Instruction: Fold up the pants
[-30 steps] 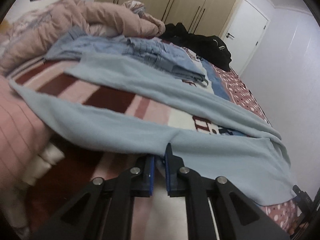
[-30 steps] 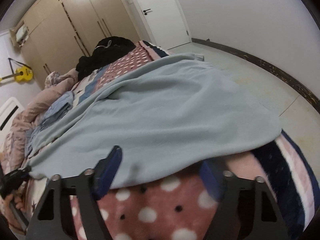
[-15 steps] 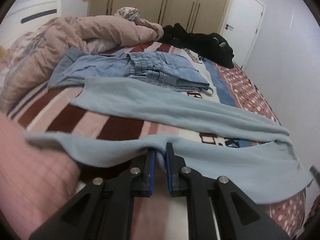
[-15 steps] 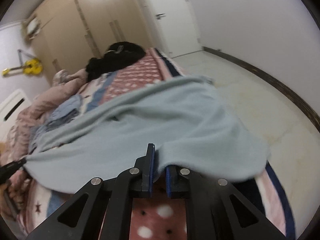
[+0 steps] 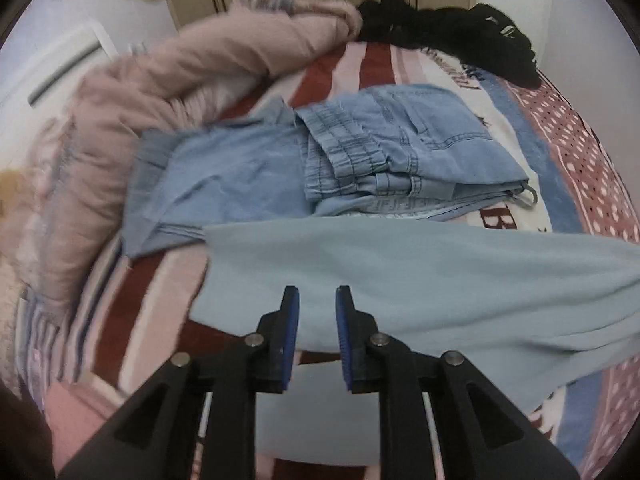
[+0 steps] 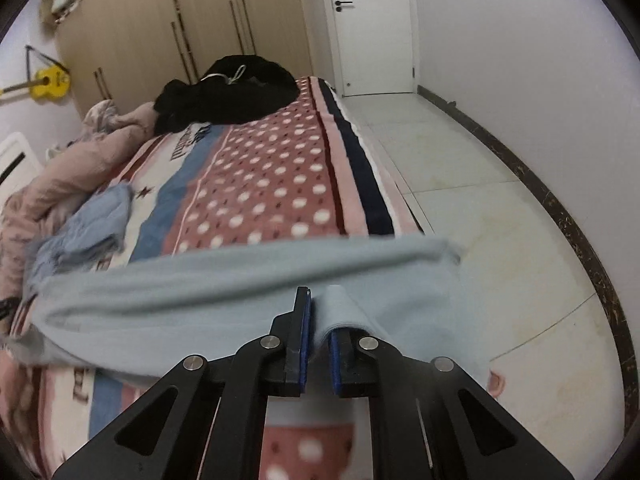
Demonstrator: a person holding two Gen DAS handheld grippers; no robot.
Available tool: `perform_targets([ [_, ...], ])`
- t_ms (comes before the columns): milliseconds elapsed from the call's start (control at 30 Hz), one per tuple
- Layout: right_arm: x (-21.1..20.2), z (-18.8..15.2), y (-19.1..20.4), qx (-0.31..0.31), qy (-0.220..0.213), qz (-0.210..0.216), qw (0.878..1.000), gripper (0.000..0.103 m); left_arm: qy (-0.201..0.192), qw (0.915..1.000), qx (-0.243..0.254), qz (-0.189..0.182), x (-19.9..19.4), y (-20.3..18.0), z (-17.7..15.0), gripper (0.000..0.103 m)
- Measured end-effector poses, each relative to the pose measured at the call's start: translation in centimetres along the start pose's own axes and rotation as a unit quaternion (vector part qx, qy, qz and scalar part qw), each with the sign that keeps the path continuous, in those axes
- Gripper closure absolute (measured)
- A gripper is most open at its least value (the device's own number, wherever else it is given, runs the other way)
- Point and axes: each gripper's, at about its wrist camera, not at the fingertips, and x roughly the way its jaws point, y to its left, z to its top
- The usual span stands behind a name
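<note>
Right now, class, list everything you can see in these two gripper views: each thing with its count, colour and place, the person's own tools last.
Light blue soft pants: one, pale blue, across the near end of the bed.
Folded denim pants: one pile, faded blue, mid-bed behind them.
Pink quilted comforter: one, dusty pink, bunched along the bed's left.
Black clothing heap: one, black, far end of the bed.
Patterned bed blanket: one, red-pink with white dots and stripes, covering the bed.
Yellow toy guitar: one, yellow, on the wall.
Wooden wardrobe: one, beige, far wall.
White door: one, white, shut.
Left gripper: black, blue pads, slightly open, jaws just opening.
Right gripper: shut on the pants.
</note>
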Motion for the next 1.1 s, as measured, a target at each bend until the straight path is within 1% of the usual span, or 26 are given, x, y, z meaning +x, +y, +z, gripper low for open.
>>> perform_targets([
  [33,1.1,0.7,0.4,-0.002,0.007,0.0,1.0,0.1,0.002,0.9999,0.012,0.006,0.3,0.0,0.1,0.082],
  [67,1.9,1.1,0.7,-0.007,0.013,-0.008,1.0,0.1,0.007,0.9995,0.032,0.005,0.6,-0.1,0.0,0.073],
  [100,2.6,1.3,1.1,-0.016,0.018,-0.02,1.0,0.1,0.017,0.9985,0.051,-0.001,0.8,-0.2,-0.3,0.045],
  [133,3.1,1.3,1.5,-0.023,0.02,-0.027,0.999,0.1,0.023,0.9977,0.063,-0.004,0.8,-0.2,-0.8,0.026],
  [167,3.4,1.1,1.6,-0.026,0.019,-0.032,0.999,0.1,0.022,0.9972,0.071,-0.004,0.8,0.1,-1.1,0.025],
  [233,3.4,0.6,1.4,-0.021,0.013,-0.029,0.999,0.1,0.04,0.9964,0.074,-0.009,1.1,0.7,-1.7,0.025],
  [333,3.1,-0.3,1.0,-0.018,0.005,-0.027,0.999,0.1,0.069,0.9952,0.065,-0.025,1.8,2.2,-2.3,0.025],
  [400,2.8,-0.8,0.7,-0.018,0.007,-0.026,0.999,0.1,0.092,0.9921,0.078,-0.034,3.1,3.3,-2.8,0.022],
  [467,2.5,-1.4,0.5,-0.018,0.011,-0.024,0.999,0.1,0.118,0.9891,0.084,-0.025,4.5,4.1,-3.3,0.022],
  [533,2.3,-1.9,0.4,-0.019,0.012,-0.023,0.999,0.1,0.142,0.9858,0.086,-0.027,5.9,4.9,-4.0,0.022],
  [567,2.2,-2.1,0.3,-0.018,0.013,-0.022,1.0,0.1,0.148,0.9842,0.093,-0.03,6.4,5.0,-4.3,0.022],
  [600,2.2,-2.3,0.2,-0.018,0.015,-0.021,0.999,0.1,0.155,0.9813,0.11,-0.031,6.9,4.8,-4.6,0.022],
  [633,2.2,-2.5,0.2,-0.02,0.017,-0.022,0.999,0.1,0.156,0.9786,0.132,-0.023,7.3,4.5,-4.8,0.022],
  [667,2.3,-2.7,0.3,-0.022,0.018,-0.025,0.999,0.1,0.156,0.9766,0.146,-0.027,7.5,4.4,-4.8,0.021],
  [700,2.3,-2.9,0.2,-0.023,0.02,-0.027,0.999,0.1,0.16,0.9745,0.154,-0.032,7.8,4.3,-4.8,0.021],
  [733,2.3,-3.2,0.2,-0.024,0.022,-0.028,0.999,0.1,0.165,0.9725,0.16,-0.036,8.1,4.3,-4.7,0.018],
  [800,2.5,-3.5,0.1,-0.022,0.027,-0.03,0.999,0.1,0.174,0.9698,0.167,-0.036,8.6,4.3,-4.5,0.014],
  [867,2.7,-3.6,0.1,-0.021,0.029,-0.033,0.999,0.1,0.177,0.9682,0.173,-0.035,8.7,4.1,-4.7,0.014],
  [900,2.8,-3.6,0.1,-0.021,0.03,-0.034,0.999,0.1,0.176,0.9674,0.179,-0.037,8.6,3.8,-4.9,0.017],
  [933,2.8,-3.6,0.2,-0.021,0.03,-0.036,0.999,0.1,0.177,0.9669,0.179,-0.043,8.5,3.6,-5.0,0.029],
  [967,2.9,-3.6,0.3,-0.02,0.03,-0.037,0.999,0.1,0.181,0.966,0.174,-0.061,8.4,3.5,-5.1,0.037],
  [1000,3.0,-3.6,0.3,-0.02,0.03,-0.037,0.999,0.1,0.182,0.9657,0.171,-0.073,8.2,3.3,-5.3,0.05],
  [1067,3.1,-3.7,0.4,-0.022,0.032,-0.038,0.999,0.1,0.176,0.9653,0.18,-0.071,7.8,2.5,-5.9,0.06],
  [1100,3.2,-3.7,0.5,-0.022,0.033,-0.038,0.998,0.1,0.174,0.9647,0.184,-0.072,7.6,2.2,-6.1,0.072],
])
